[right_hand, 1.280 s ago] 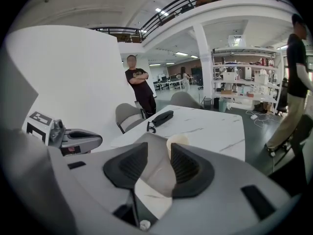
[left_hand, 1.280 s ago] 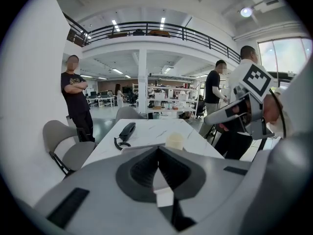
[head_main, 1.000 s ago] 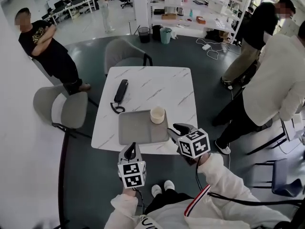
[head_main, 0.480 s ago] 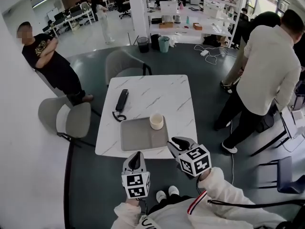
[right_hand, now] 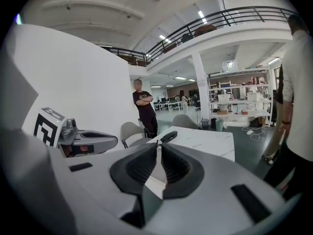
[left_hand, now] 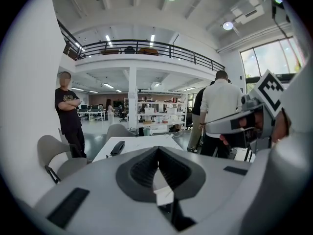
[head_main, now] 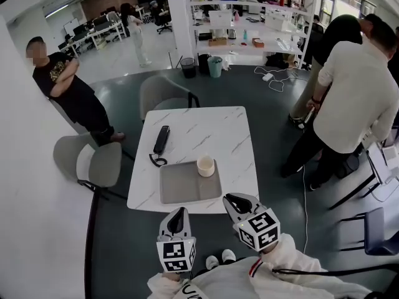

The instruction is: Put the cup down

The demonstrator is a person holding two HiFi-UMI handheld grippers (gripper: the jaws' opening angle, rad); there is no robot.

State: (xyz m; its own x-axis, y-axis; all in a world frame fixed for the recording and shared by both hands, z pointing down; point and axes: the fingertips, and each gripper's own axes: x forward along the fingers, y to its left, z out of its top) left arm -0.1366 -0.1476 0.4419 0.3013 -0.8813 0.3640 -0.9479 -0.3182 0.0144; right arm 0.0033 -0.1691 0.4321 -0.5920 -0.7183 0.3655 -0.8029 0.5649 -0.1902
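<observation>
A cream cup stands upright at the right end of the grey tray on the white marble table. Both grippers hover off the table's near edge, apart from the cup. My left gripper is shut and empty, its tips meeting in the left gripper view. My right gripper has just been closing its jaws with nothing between them; its tips now meet. The cup is hidden behind the jaws in both gripper views.
A black phone handset lies on the table left of the tray. Grey chairs stand at the left and far side. A person in white stands close to the table's right; another stands at the left wall.
Both grippers have drawn back from the table toward me and risen. The right jaws went from open to shut. The cup stays on the tray. The person at the right shifted.
</observation>
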